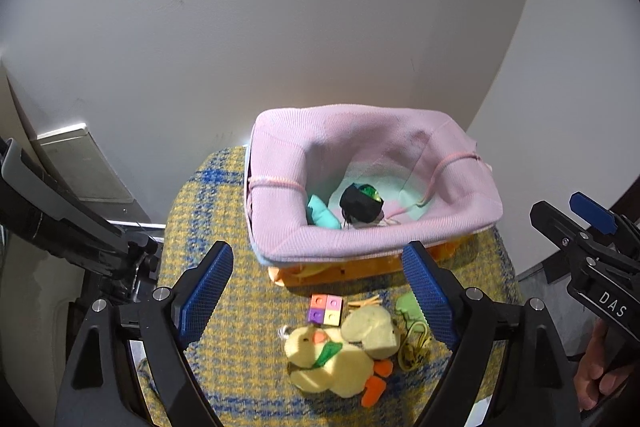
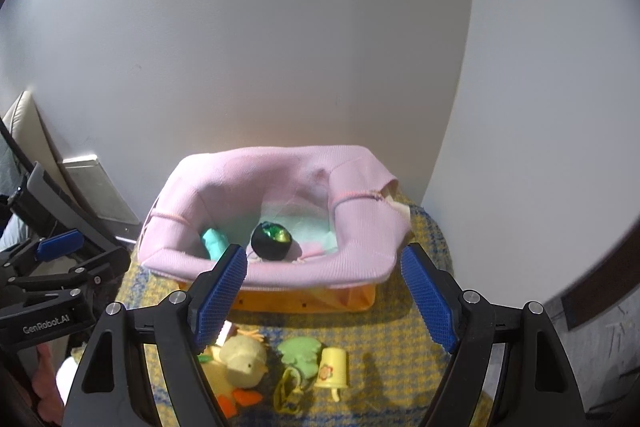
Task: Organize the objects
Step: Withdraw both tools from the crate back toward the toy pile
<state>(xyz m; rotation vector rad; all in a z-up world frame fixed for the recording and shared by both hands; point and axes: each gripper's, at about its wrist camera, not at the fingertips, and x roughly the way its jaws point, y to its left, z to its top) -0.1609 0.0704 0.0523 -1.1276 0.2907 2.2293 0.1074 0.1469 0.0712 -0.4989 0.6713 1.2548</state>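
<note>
Left wrist view: the left gripper hangs wide open and empty above a yellow-and-blue mat, its blue pads framing the toys left to sort. A plush duck lies on its side nearest the camera, touching a pale plush piece; a four-colour block sits just beyond them, a green scrap and a coil of yellow cord to the right. Behind stands the basket, a pink liner folded over an orange frame, already holding a black-and-green toy and a teal piece. The right gripper enters at the right edge, a hand on its grip. The likely trouble here: the toys lie bunched, so jaws closing on the duck could drag the cord or nudge the block off the mat.

Right wrist view: the right gripper is likewise spread wide and holding nothing, aimed over the basket's near rim. Below it lie the duck, the scrap, the cord and a tipped yellow cup with a flower mark. The left gripper shows at the left edge, close by. The cup, on its side, could roll from a glancing pad; the soft liner could snag a finger and pull askew; and two tools working one small pile could collide.
</note>
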